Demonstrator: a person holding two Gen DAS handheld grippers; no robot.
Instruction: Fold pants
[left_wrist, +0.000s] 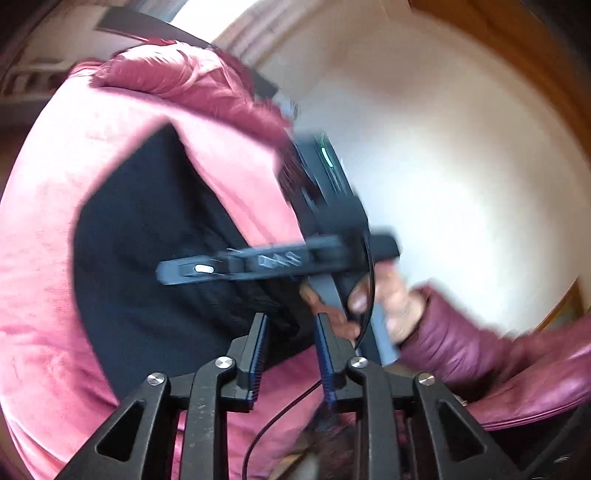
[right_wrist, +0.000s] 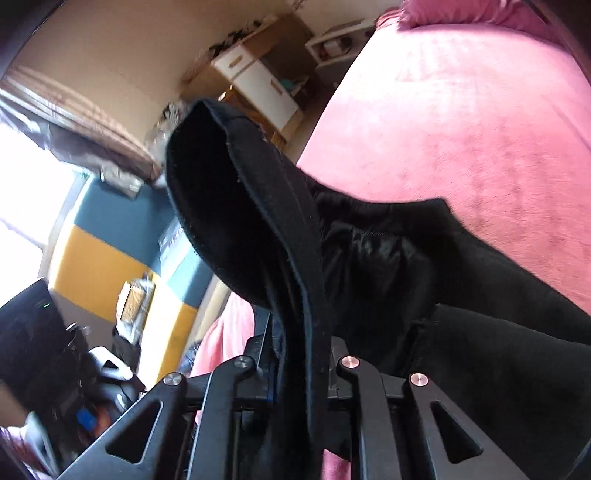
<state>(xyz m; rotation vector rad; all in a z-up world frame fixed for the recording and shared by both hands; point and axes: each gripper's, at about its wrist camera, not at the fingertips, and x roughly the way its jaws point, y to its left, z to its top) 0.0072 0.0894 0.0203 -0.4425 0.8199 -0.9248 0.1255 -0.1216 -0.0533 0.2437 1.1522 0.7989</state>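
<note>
On the pink bed (right_wrist: 461, 110), black pants (right_wrist: 388, 251) lie.

black pants (left_wrist: 155, 236) on pink bed (left_wrist: 48, 236)

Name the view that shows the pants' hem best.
Right wrist: the hem stands close and sharp, rising from the right gripper shut on the cloth. Left wrist shows only the pants as a dark blurred mass.

Black pants (right_wrist: 388, 258) lying partly on a pink bed cover (right_wrist: 461, 122). One hemmed edge is lifted clear of the cover and curls upward. The remaining fabric trails, rumpled, across it.
</note>
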